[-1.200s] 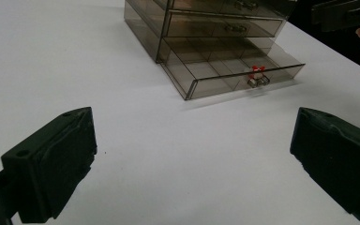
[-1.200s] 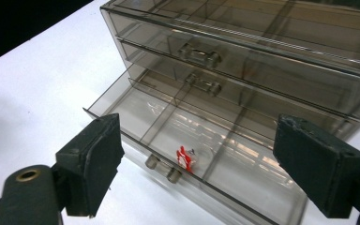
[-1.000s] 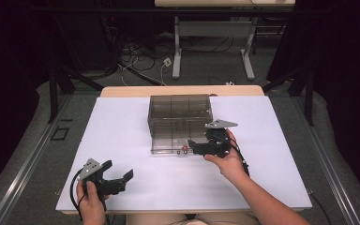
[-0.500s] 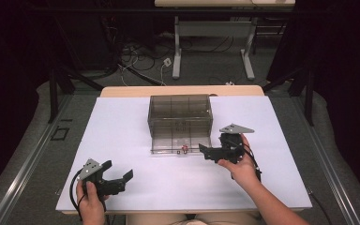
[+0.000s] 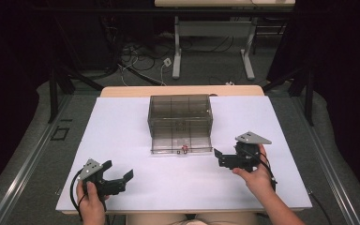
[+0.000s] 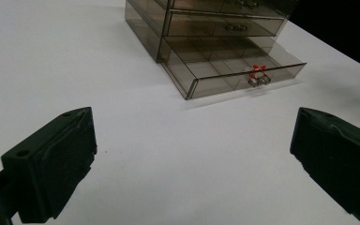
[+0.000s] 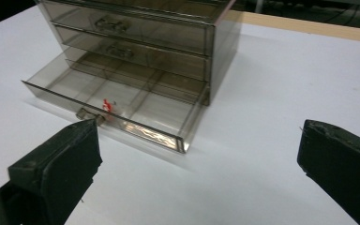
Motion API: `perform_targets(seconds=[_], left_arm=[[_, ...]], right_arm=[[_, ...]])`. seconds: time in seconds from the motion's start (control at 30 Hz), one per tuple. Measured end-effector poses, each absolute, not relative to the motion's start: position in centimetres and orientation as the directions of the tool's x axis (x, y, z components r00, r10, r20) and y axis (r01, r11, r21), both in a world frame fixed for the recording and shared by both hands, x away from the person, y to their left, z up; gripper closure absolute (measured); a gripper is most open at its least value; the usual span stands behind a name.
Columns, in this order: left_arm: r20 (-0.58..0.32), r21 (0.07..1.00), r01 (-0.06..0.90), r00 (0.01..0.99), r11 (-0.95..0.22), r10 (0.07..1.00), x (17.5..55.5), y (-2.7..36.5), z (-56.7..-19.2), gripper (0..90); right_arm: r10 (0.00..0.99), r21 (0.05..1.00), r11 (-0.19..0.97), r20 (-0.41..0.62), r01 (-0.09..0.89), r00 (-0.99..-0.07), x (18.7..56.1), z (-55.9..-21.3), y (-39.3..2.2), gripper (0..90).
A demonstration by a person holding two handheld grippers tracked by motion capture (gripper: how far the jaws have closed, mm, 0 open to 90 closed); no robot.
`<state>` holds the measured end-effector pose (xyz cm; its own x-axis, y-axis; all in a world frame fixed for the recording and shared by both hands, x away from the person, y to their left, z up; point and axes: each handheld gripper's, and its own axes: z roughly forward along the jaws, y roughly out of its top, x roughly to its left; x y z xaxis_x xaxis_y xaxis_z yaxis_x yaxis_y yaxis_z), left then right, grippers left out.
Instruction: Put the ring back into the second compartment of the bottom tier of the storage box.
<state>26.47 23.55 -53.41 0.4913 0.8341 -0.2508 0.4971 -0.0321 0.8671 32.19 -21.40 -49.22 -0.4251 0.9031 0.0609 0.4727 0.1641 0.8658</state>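
Smoky clear plastic three-drawer box (image 5: 180, 123) mid-frame, bottom drawer (image 5: 182, 146) pulled out for access; left gripper (image 5: 120, 180) and right gripper (image 5: 221, 157) both wide open, empty, flanking it on white counter (image 5: 122, 126).

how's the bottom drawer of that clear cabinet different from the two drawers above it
The bottom drawer is pulled out past the cabinet front; the upper drawers sit pushed in flush. The bottom drawer has a small red item near its front wall; I can't make out anything inside the upper drawers. All three are smoky clear plastic with a front handle.
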Motion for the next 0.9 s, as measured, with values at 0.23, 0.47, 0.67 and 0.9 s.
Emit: perform_targets(seconds=[0.23,0.47,0.67,0.9], left_arm=[[-0.253,0.867,0.497,0.489,-0.028,0.835,26.5,23.4,-53.5,0.8],[-0.252,0.868,0.496,0.488,-0.028,0.836,26.6,23.3,-53.5,0.8],[-0.251,0.867,0.497,0.485,-0.028,0.838,26.6,23.4,-53.5,0.8],[-0.253,0.866,0.499,0.480,-0.024,0.840,26.6,23.4,-53.6,0.8]], right_arm=[[0.928,0.871,0.136,0.056,0.472,-0.369,31.2,-49.6,-23.5,0.0],[0.947,0.867,0.114,0.052,0.486,-0.316,30.3,-50.7,-25.5,0.0],[0.955,0.861,0.103,0.054,0.498,-0.291,29.9,-51.6,-26.7,0.0],[0.964,0.854,0.077,0.068,0.514,-0.258,29.5,-52.5,-27.7,0.0]])
